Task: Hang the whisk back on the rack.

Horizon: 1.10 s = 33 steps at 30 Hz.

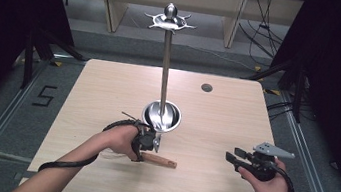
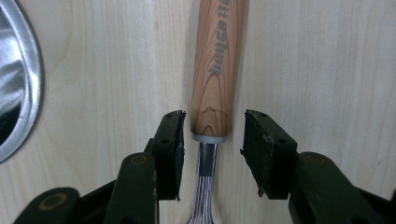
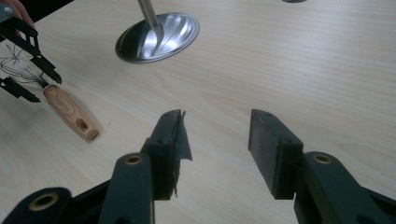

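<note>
left fingers (image 2: pixel 212 140) spread, straddling whisk (image 2: pixel 215 65) flat on desk (image 1: pixel 214 127) near stand base (image 1: pixel 161 115) | holding nothing; should close squarely on wooden handle's collar end | right fingers (image 3: pixel 217 144) apart, empty

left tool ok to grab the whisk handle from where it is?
Probably yes: the left tool is open, its jaws straddling the near end of the wooden whisk handle, which lies flat on the table, nothing between.
</note>
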Each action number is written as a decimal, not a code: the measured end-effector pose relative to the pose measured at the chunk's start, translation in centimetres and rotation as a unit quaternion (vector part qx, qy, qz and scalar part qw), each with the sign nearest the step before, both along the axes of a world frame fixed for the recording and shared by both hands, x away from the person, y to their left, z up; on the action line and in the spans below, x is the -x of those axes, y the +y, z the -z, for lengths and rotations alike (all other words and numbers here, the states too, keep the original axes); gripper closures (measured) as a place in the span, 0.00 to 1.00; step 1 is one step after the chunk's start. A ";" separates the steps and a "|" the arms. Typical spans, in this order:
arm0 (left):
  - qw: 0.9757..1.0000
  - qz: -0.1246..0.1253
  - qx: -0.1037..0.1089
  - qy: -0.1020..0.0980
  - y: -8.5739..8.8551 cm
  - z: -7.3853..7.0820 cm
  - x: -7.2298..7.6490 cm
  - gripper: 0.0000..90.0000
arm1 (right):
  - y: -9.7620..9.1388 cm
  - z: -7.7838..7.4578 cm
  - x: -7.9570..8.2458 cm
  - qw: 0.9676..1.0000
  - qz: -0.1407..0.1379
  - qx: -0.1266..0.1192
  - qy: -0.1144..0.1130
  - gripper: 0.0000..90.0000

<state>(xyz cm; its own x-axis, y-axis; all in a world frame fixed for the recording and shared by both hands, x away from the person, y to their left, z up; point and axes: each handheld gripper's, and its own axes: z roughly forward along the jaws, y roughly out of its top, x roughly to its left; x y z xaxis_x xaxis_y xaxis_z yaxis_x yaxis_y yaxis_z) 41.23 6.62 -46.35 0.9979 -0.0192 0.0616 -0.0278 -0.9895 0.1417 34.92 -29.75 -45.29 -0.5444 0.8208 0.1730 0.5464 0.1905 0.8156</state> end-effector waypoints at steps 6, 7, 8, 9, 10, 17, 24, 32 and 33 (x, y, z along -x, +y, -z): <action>1.000 0.001 -0.009 0.002 -0.2 0.7 -0.3 0.67 | 0.1 0.0 0.0 1.000 -0.005 -0.001 0.003 0.61; 1.000 0.000 -0.007 0.002 -0.2 0.9 -0.3 0.67 | 0.1 0.0 0.0 1.000 -0.005 -0.001 0.004 0.61; 1.000 0.001 -0.009 0.004 -0.2 1.0 -0.3 0.69 | 0.1 0.0 0.0 1.000 -0.005 -0.002 0.006 0.61; 1.000 0.000 -0.007 0.005 -0.3 1.0 -0.3 0.72 | 0.3 0.0 0.1 1.000 0.001 -0.015 0.019 0.61; 1.000 0.000 -0.007 0.005 -0.3 1.0 -0.3 0.74 | 0.3 0.0 0.1 1.000 0.001 -0.015 0.019 0.61; 1.000 -0.006 -0.015 0.015 -0.4 1.0 -0.2 0.76 | 0.2 0.1 0.1 1.000 -0.001 -0.014 0.022 0.61; 1.000 -0.021 0.011 -0.003 0.3 0.1 0.2 0.77 | 0.1 0.1 0.0 1.000 -0.006 -0.006 0.009 0.61; 0.993 -0.080 0.086 -0.028 2.4 -2.3 1.0 0.77 | 0.2 0.0 0.3 0.999 0.010 -0.019 0.027 0.61; 0.991 -0.087 0.102 -0.030 2.8 -2.6 1.1 0.77 | 0.2 0.0 0.2 0.999 0.010 -0.019 0.028 0.61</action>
